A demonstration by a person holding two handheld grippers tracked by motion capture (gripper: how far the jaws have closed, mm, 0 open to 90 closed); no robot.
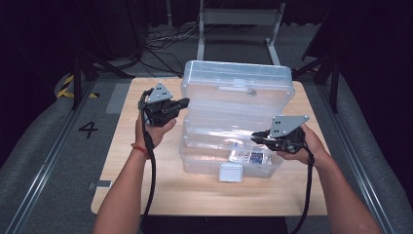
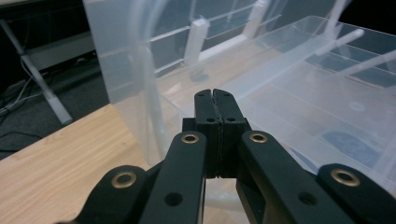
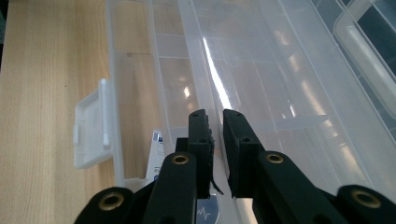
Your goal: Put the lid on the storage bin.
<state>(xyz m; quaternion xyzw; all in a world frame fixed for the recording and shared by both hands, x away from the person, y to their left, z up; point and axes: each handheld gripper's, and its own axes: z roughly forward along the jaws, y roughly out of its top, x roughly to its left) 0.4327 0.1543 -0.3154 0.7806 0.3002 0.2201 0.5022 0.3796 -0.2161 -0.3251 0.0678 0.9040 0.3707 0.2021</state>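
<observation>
**Inspector:** Start with the high view.

**Operator:** I see a light wooden table with a clear plastic compartment box at its centre. The box's clear hinged lid stands raised at 12 o'clock of the base. A white latch tab hangs at the front wall, at 6 o'clock. A blue-and-white packet lies inside the base near the front. My left gripper sits at 9 o'clock of the box, beside the lid's left end, held in the left hand. My right gripper sits at 3 o'clock, its tips over the base, held in the right hand.

**Inspector:** Left gripper view?

**Operator:** The left gripper has its jaws pressed together with nothing between them. Just beyond the tips is the box's near corner; the tips lie close to the wall, though I cannot tell whether they touch. The table shows at 8 o'clock.

**Inspector:** Right gripper view?

**Operator:** The right gripper has its jaws a narrow gap apart. An edge of a clear inner tray runs up from the gap towards 12 o'clock; I cannot tell whether the jaws pinch it. The latch tab is at 9 o'clock, swung out from the wall. The packet shows just left of the jaws.
</observation>
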